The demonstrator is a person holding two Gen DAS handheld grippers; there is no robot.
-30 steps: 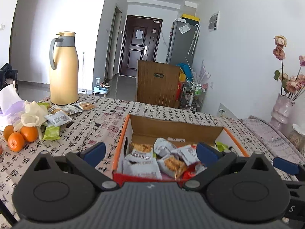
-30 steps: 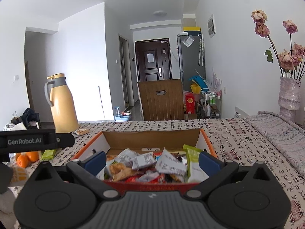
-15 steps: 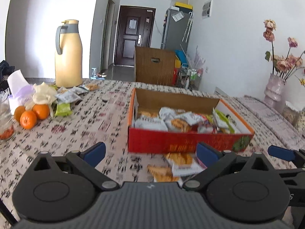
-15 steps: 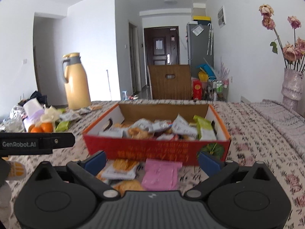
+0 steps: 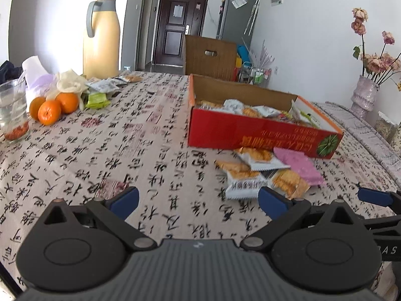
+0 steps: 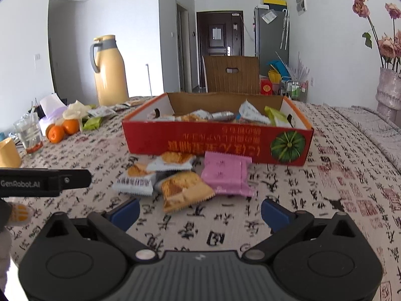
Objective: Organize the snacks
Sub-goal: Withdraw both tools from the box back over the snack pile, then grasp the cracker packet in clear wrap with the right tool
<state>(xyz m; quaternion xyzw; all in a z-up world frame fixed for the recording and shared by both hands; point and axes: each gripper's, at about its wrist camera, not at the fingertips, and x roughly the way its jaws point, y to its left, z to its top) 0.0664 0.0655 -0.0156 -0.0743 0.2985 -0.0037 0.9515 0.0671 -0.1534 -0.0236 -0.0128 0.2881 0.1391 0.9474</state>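
Note:
A red cardboard box holding several snack packets stands on the patterned tablecloth. In front of it lie loose packets: a pink one, an orange cracker packet and white-and-orange ones. My left gripper is open and empty, low over the cloth, left of the loose packets. My right gripper is open and empty just short of the orange cracker packet. More packets lie at the far left beside the oranges.
A yellow thermos jug stands at the back left. Oranges, a glass and a tissue pack sit at the left. A vase of dried roses stands at the right, a chair behind the table.
Both grippers have pulled back and dropped from over the box to low over the cloth. The loose packets in front of the box have come into view.

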